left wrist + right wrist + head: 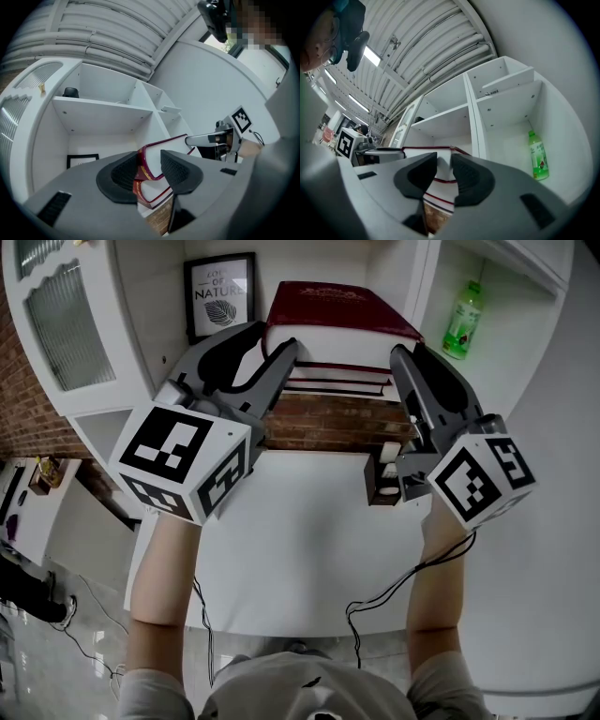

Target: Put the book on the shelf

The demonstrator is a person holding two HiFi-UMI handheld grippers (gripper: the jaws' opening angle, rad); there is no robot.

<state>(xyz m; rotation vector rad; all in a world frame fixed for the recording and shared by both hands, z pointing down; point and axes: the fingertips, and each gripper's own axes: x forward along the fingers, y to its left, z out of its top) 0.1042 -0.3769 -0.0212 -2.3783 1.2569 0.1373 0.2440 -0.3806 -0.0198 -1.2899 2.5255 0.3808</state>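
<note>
White shelf unit (424, 296) fills the background, w/ a white table (300, 549) in front of it. A framed print (221, 292) stands at the back-left corner of the middle bay. A green bottle (463, 320) stands in the right bay, well apart from everything else.

The red book (342, 315) lies flat, cover up, at the mouth of the middle bay. It's the top of a stack of books (337, 382) that sits on a brick-pattern block (328, 423) at the table's far edge. Can't tell if it already rests on the book below or hangs a hair above it.

The left gripper (278, 338) pinches the book's left end. Its own view shows the red spine btwn the two pads, both pressed against it. The right gripper (401, 357) pinches the right end, and its view shows the white page block and red cover edge clamped btwn its pads. So both tongs are clamped on the book, one per end, and neither is spread free.

Progress, as a judgement: the carry looks done, since the book is at the shelf and lined up w/ the stack. Left to do: settle it fully if it isn't down yet, maybe nudge it deeper into the bay, then let go at both ends and pull back. With the hold not yet let go, the task isn't finished.
</note>
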